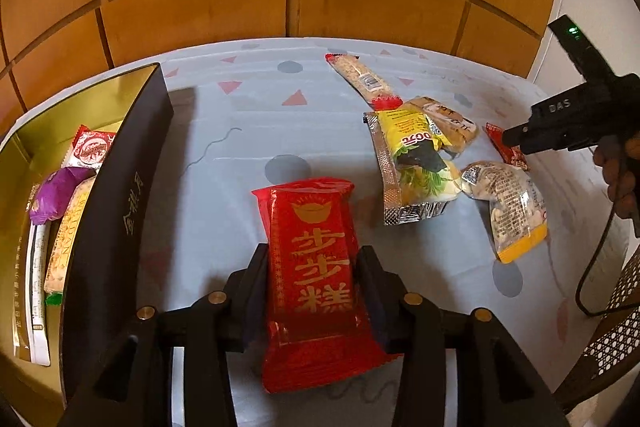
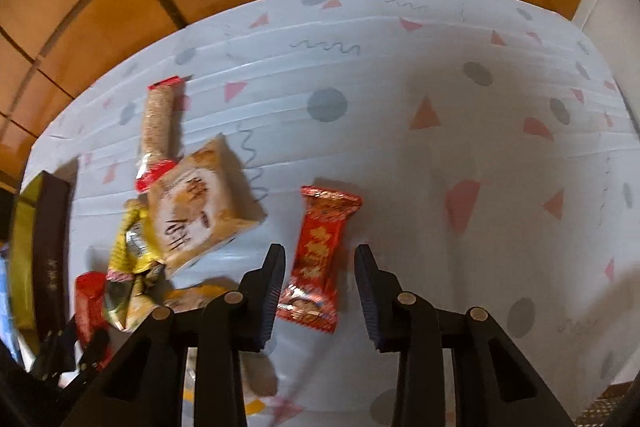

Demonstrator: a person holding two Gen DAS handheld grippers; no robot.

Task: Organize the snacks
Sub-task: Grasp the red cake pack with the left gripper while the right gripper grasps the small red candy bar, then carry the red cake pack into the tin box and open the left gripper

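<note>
Left gripper [image 1: 316,283], two black fingers seen from its own camera, clamps the sides of a glossy red foil snack packet with gold characters [image 1: 310,267]. The packet hangs between the pads above a pale blue tablecloth printed with grey dots and pink triangles [image 1: 224,131]. Just to the left stands a dark box with a gold lining [image 1: 132,163], already holding several wrapped snacks.

Right gripper [image 2: 320,283] points steeply down, its jaws parted and straddling a smaller red and gold wrapped bar [image 2: 320,251] that lies flat on the cloth. One pad sits near the wrapper edge; the other stands clear, so nothing is held yet.

Loose nearby lie a tan square packet [image 2: 200,203], a long sesame bar with red ends [image 2: 160,123] and a yellow foil pouch [image 2: 132,255].

Risks, as I judge them: slick foil may slide from the left pads, since the grip is only on the packet's edges. The right jaws, if they close off centre, may pinch only a crimped end or push the bar aside.
</note>
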